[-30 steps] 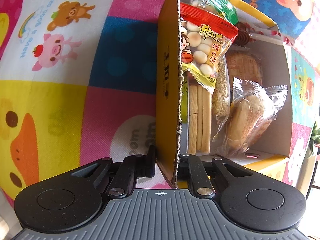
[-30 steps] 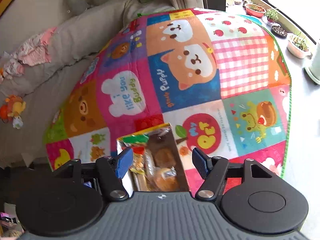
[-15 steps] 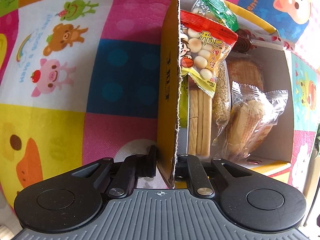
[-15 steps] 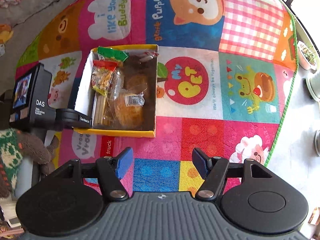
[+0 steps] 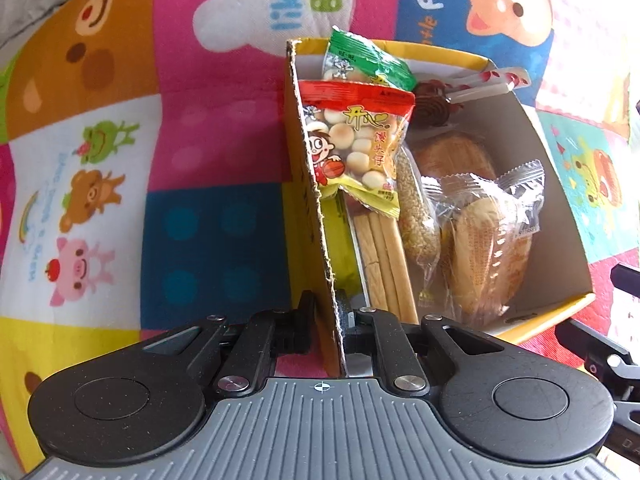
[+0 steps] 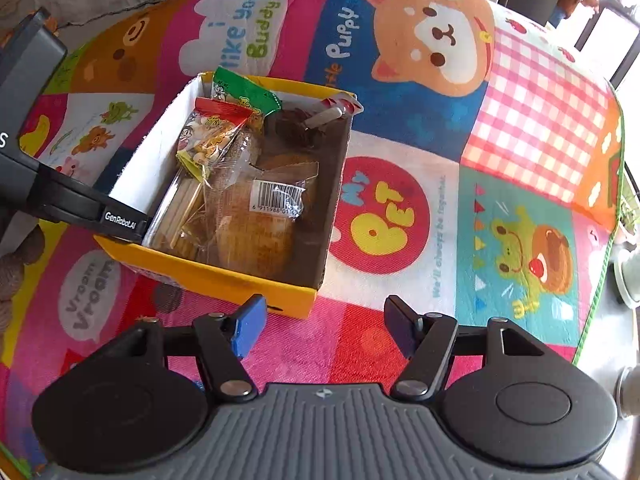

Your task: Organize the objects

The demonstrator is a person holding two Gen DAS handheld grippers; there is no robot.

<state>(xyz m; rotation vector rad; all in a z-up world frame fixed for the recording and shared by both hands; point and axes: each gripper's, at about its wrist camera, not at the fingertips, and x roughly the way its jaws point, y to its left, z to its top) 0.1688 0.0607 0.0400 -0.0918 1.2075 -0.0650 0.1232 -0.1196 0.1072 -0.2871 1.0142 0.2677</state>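
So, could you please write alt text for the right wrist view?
The open right hand-held gripper hovers empty over a cartoon play mat, just before a yellow box full of wrapped snacks. The left hand-held gripper grips the box's left wall.

Left gripper (image 5: 325, 312) is pinched tight on the side wall of the box (image 5: 308, 208), one finger inside, one outside. Right gripper (image 6: 322, 326) hangs wide open, holding nothing, angled down.
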